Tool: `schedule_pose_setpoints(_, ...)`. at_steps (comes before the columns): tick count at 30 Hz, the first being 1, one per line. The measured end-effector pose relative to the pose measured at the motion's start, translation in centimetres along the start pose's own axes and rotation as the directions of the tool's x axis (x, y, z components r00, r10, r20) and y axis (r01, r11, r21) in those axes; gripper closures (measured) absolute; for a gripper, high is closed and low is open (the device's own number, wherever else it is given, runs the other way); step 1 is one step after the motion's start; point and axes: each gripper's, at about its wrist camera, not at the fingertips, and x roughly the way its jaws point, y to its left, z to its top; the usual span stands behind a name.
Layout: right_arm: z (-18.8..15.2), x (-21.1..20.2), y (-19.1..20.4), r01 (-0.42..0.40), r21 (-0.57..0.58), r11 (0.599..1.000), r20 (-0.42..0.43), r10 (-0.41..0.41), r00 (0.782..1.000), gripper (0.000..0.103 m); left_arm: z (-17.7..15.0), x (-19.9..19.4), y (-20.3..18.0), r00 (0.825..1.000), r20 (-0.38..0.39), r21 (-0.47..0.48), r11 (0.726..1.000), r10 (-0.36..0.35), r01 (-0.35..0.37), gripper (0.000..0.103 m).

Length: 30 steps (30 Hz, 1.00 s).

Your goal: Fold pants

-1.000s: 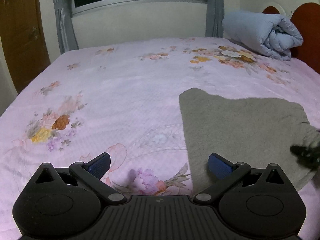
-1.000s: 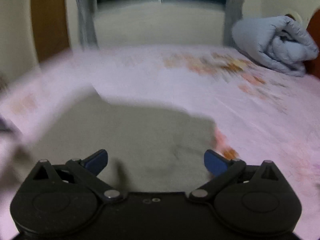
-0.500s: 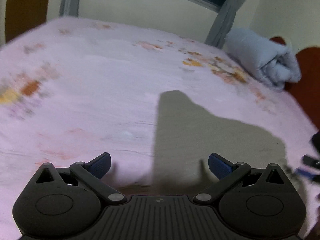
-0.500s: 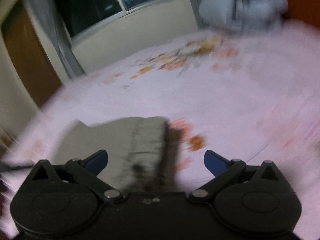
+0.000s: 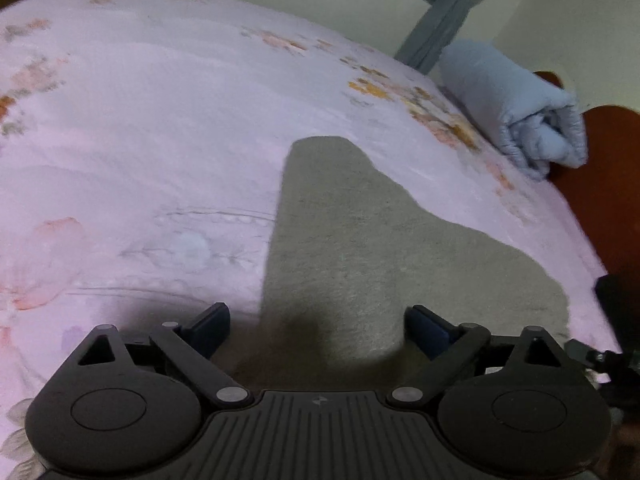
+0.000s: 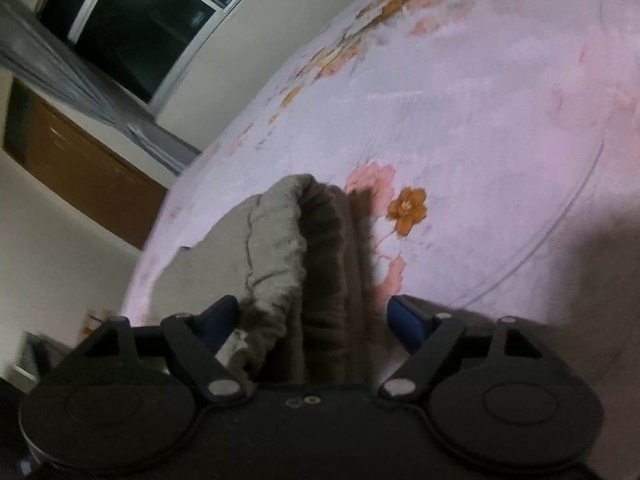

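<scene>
Grey pants (image 5: 360, 248) lie flat on the pink floral bed (image 5: 140, 120), near its front edge. My left gripper (image 5: 318, 326) is open, low over the near end of the pants, with the cloth between its blue pads. My right gripper (image 6: 314, 318) is open too, tilted, with the ribbed waistband of the pants (image 6: 316, 248) bunched up between its fingers. The right gripper's black body shows at the right edge of the left wrist view (image 5: 616, 336).
A rolled pale blue duvet (image 5: 516, 108) lies at the far right by the brown headboard (image 5: 612, 184). A window with grey curtains (image 6: 132, 28) and a brown door (image 6: 80, 172) stand beyond the bed.
Both grippers have dropped and moved in over the pants. The right one has tilted and now has the waistband between its open fingers. The left one now straddles the near end.
</scene>
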Motion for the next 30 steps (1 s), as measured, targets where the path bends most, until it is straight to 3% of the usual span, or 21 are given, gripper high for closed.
schedule_pose_setpoints(3, 0.2, 1.1, -0.6, -0.066, 0.027, 0.997, -0.045, 0.068, 0.997, 0.028, 0.3, 0.7, 1.1, 0.995, -0.026, -0.044, 0.995, -0.094, 0.093, 0.013)
schedule_pose_setpoints(5, 0.4, 1.7, -0.8, -0.100, 0.043, 0.994, -0.064, 0.103, 0.993, 0.027, 0.6, 1.2, 2.1, 0.987, -0.036, -0.088, 0.984, -0.156, 0.152, 0.023)
schedule_pose_setpoints(7, 0.7, 2.2, -0.7, -0.114, 0.036, 0.993, -0.081, 0.117, 0.990, 0.028, 0.8, 1.8, 2.9, 0.978, -0.050, -0.128, 0.972, -0.203, 0.195, 0.039)
schedule_pose_setpoints(9, 1.0, 2.6, -1.1, -0.127, 0.067, 0.990, -0.087, 0.133, 0.987, 0.030, 0.9, 2.6, 3.5, 0.967, -0.065, -0.158, 0.959, -0.248, 0.235, 0.046)
schedule_pose_setpoints(11, 1.3, 2.8, -1.4, -0.147, 0.099, 0.984, -0.091, 0.156, 0.983, 0.034, 0.8, 3.3, 3.6, 0.955, -0.080, -0.163, 0.949, -0.286, 0.271, 0.047)
schedule_pose_setpoints(14, 1.4, 2.4, -1.8, -0.209, 0.144, 0.967, -0.090, 0.223, 0.971, 0.041, 1.0, 3.7, 4.3, 0.924, -0.071, -0.202, 0.913, -0.375, 0.355, 0.047)
schedule_pose_setpoints(15, 1.3, 2.2, -2.2, -0.240, 0.170, 0.956, -0.079, 0.256, 0.963, 0.042, 0.8, 3.9, 4.5, 0.921, -0.068, -0.212, 0.907, -0.385, 0.363, 0.051)
schedule_pose_setpoints(16, 1.2, 2.3, -2.6, -0.237, 0.180, 0.955, -0.084, 0.255, 0.963, 0.045, 0.7, 4.3, 4.4, 0.928, -0.083, -0.197, 0.918, -0.364, 0.343, 0.058)
schedule_pose_setpoints(17, 1.2, 2.5, -2.9, -0.208, 0.182, 0.961, -0.099, 0.229, 0.968, 0.053, 0.6, 4.6, 4.1, 0.935, -0.090, -0.176, 0.930, -0.343, 0.324, 0.060)
schedule_pose_setpoints(19, 1.2, 3.0, -2.7, -0.185, 0.169, 0.968, -0.104, 0.205, 0.973, 0.055, 0.6, 4.8, 3.1, 0.948, -0.089, -0.136, 0.946, -0.307, 0.294, 0.066)
schedule_pose_setpoints(22, 1.3, 2.9, -1.4, -0.149, 0.117, 0.982, -0.103, 0.162, 0.981, 0.058, 0.5, 4.5, 3.1, 0.946, -0.067, -0.140, 0.941, -0.318, 0.307, 0.079)
schedule_pose_setpoints(24, 1.3, 2.5, -0.7, -0.143, 0.083, 0.986, -0.097, 0.151, 0.984, 0.064, 0.6, 3.9, 2.8, 0.945, -0.047, -0.120, 0.941, -0.325, 0.317, 0.081)
schedule_pose_setpoints(30, 1.4, 1.3, 1.8, -0.149, 0.004, 0.989, -0.077, 0.149, 0.986, 0.066, 2.0, 0.8, 1.1, 0.940, -0.007, -0.057, 0.939, -0.340, 0.339, 0.081)
